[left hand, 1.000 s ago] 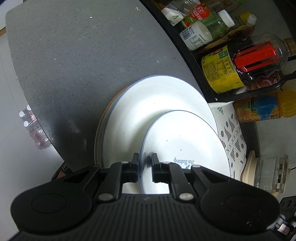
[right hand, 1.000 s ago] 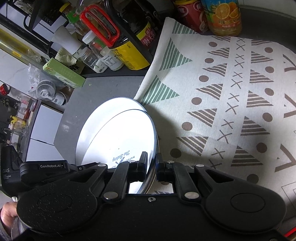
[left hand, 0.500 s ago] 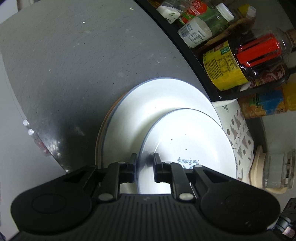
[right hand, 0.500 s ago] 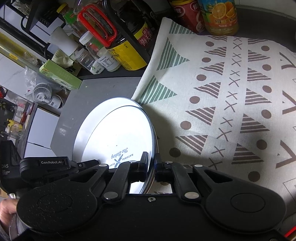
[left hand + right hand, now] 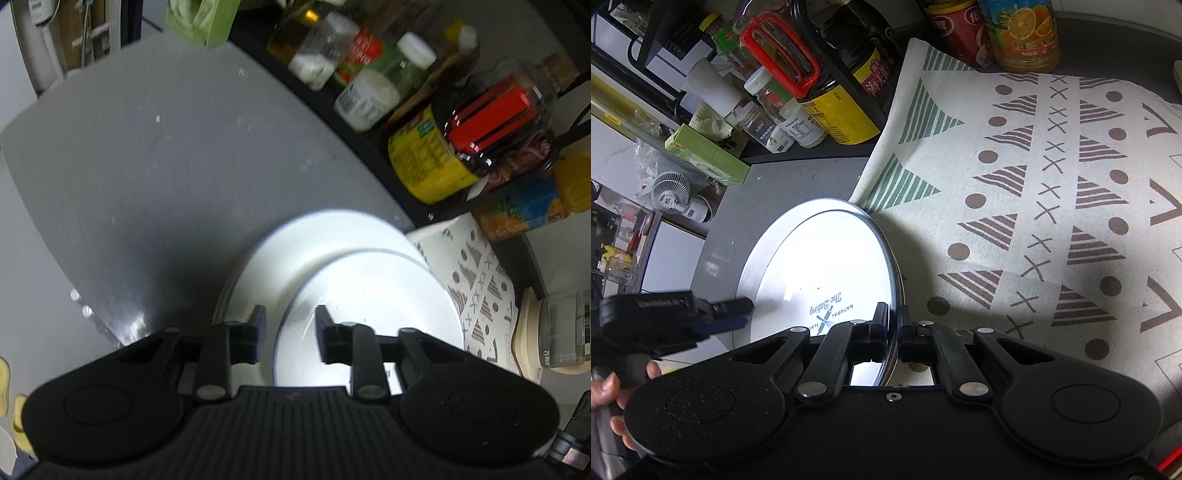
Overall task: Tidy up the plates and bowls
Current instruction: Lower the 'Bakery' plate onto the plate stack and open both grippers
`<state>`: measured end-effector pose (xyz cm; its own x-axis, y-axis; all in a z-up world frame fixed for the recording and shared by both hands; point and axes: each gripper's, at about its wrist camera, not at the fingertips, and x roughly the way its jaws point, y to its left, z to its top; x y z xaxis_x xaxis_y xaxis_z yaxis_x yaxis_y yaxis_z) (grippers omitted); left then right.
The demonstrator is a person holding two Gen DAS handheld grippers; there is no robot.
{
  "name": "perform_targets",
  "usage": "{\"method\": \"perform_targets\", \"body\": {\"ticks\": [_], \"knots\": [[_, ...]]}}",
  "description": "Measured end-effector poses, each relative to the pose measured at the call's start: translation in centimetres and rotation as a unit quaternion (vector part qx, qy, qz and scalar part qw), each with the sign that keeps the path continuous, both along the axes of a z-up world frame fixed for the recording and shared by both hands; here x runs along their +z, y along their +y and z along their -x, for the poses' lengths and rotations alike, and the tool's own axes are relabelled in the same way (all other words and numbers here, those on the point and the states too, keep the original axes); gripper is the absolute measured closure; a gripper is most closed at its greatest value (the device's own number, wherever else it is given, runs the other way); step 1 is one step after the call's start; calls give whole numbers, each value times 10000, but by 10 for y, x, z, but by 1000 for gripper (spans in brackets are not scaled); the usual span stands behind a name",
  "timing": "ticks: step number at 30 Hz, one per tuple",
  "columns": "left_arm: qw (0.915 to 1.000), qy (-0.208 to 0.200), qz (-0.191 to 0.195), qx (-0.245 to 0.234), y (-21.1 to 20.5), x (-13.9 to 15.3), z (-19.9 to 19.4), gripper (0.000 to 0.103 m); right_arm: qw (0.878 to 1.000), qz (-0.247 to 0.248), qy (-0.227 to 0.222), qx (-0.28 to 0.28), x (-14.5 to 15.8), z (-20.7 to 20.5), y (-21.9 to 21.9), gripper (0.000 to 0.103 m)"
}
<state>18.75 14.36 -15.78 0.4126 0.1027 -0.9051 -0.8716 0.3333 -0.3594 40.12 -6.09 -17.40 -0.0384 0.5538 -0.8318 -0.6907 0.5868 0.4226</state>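
White glazed ceramic, stiff and hard: the small plate [image 5: 827, 273] will be slick under my pads, fairly heavy for a rim pinch, and it will chip if it knocks the plate below. It lies on the large plate [image 5: 314, 251], offset toward the patterned cloth [image 5: 1034, 192], and the large plate sits on the grey table [image 5: 147, 166] just beside that cloth's edge.

My right gripper [image 5: 892, 321] is clamped on the small plate's rim on the cloth side, one finger over, one under. My left gripper [image 5: 290, 325] has its fingers apart and holds nothing; the near rim of the small plate lies between them, with clear gaps. I judge the rim is the only place to take hold, since the face is flat and offers nothing to pinch. One-sided hold means the plate may tip, so keep it level.

Count: two white plates certain. A tan edge shows under the large plate on the side away from the cloth, maybe a third plate or a board, I cannot tell. Bowls: none in view. Bottles [image 5: 443, 155] crowd the rack behind the plates.
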Motion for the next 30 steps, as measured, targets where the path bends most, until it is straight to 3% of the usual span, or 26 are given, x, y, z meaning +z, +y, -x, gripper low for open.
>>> {"method": "perform_targets", "body": {"ticks": [3, 5, 21, 25, 30], "knots": [[9996, 87, -258, -15, 2, 5, -1, 57, 10000, 12, -19, -16, 0, 1, 0, 98], [9988, 216, -435, -63, 1, 4, -3, 53, 10000, 24, -38, -20, 0, 1, 1, 98], [9994, 296, -205, -23, 7, -18, -1, 53, 9979, 492, -393, 153, 2, 12, 19, 96], [9994, 255, -223, -65, 9, -16, 0, 56, 9949, 708, -639, 315, 2, 19, 28, 94], [9996, 126, -249, -45, 11, -15, 4, 61, 9945, 815, -577, 315, -5, 19, 32, 91]]}}
